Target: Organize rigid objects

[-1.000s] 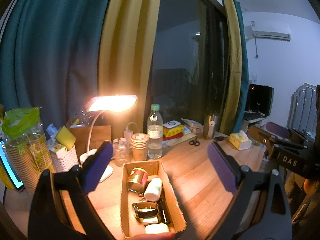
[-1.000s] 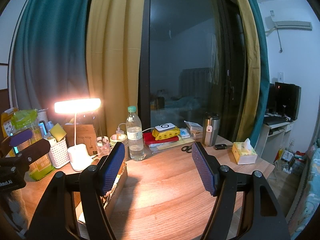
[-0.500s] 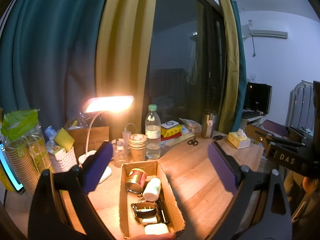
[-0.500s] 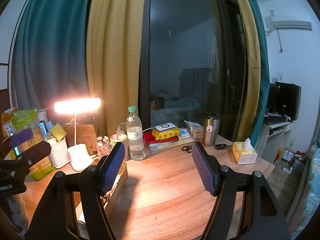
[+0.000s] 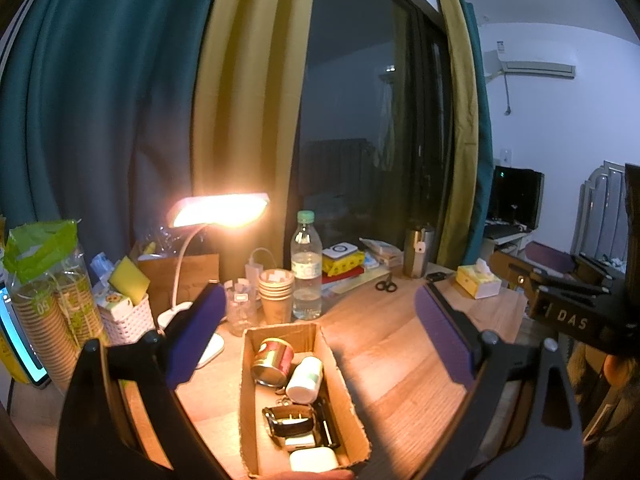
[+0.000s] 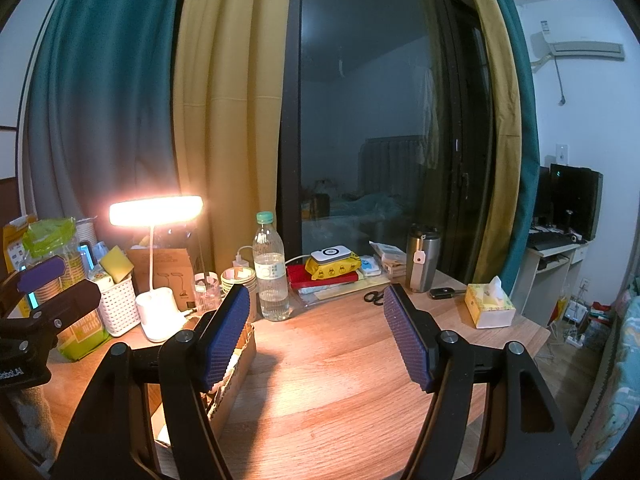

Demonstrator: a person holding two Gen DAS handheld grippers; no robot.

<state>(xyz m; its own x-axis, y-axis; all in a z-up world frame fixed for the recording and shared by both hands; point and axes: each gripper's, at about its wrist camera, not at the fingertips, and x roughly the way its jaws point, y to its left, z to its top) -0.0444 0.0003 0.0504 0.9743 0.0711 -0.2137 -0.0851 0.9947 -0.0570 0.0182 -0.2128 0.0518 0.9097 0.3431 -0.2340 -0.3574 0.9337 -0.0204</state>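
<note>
Both the left gripper (image 5: 320, 336) and right gripper (image 6: 316, 336) hang spread and empty; I'd lower the left straight onto the red can (image 5: 273, 362), 12 o'clock end of the cardboard box (image 5: 245, 392)

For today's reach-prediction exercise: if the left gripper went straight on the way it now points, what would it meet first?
Probably the cardboard box: the open left gripper points over its far end, near the red can. Depth is unclear; it might pass above and reach the water bottle.

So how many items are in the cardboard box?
5 visible: tin can at the far end, white bottle beside it, watch mid-box, black item, white case nearest. More may be hidden.
</note>
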